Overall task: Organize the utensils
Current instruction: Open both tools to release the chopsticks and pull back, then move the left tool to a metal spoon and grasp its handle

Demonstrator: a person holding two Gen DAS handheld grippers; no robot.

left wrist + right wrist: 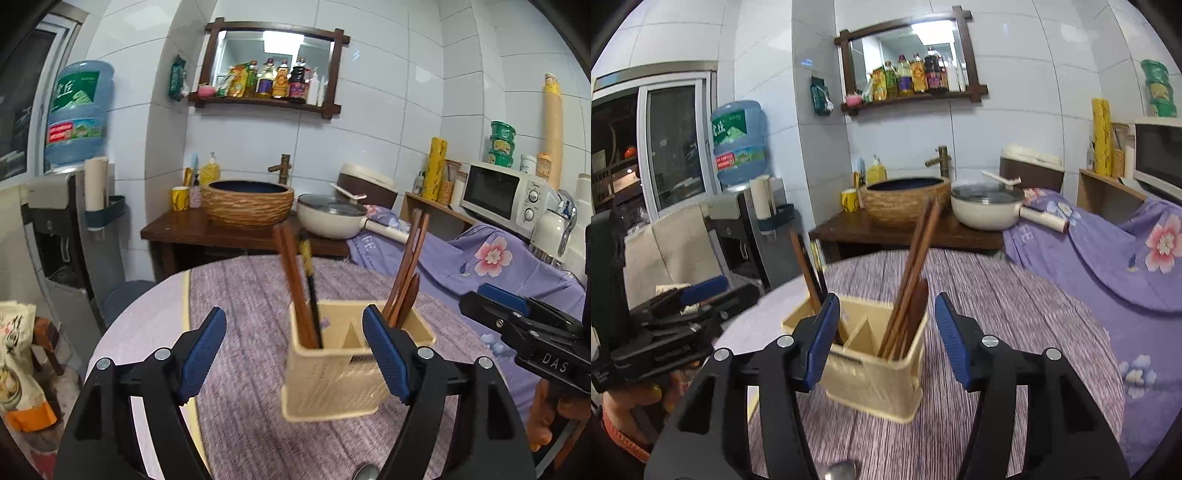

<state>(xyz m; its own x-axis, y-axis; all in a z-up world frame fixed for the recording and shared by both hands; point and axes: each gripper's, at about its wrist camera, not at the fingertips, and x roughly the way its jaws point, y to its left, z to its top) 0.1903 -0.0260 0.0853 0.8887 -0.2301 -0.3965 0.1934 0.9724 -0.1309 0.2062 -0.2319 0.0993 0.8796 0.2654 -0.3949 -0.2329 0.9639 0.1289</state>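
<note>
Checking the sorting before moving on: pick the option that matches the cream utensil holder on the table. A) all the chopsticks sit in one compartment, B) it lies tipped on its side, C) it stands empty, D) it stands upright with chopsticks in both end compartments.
D: the cream utensil holder stands upright on the table, with chopsticks in one end compartment and another bunch in the other.

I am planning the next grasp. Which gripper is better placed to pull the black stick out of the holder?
Probably left. In its own view the black stick stands inside the gap of the open left gripper. For the right gripper it lies outside the gap, beyond one finger.
</note>
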